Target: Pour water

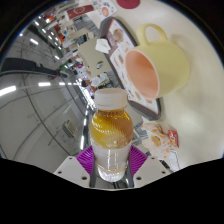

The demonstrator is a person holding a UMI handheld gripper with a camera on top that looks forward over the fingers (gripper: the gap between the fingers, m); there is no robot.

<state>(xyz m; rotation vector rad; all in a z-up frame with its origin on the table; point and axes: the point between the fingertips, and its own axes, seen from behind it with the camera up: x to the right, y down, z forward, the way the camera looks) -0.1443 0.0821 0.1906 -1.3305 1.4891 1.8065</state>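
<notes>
A clear plastic bottle (111, 133) with a white cap and amber liquid in its upper half stands clamped between the tongs (111, 163), whose purple pads (89, 159) press against its sides at the lower body. Beyond the fingers and off to the right, a pale yellow cup (157, 64) lies tipped, its pinkish mouth turned toward the bottle, handle at the far side. Just right of the fingers sits a small patterned packet (162, 137) on the light table (40, 110).

Yellow cup (160, 62) on table (172, 112)
</notes>
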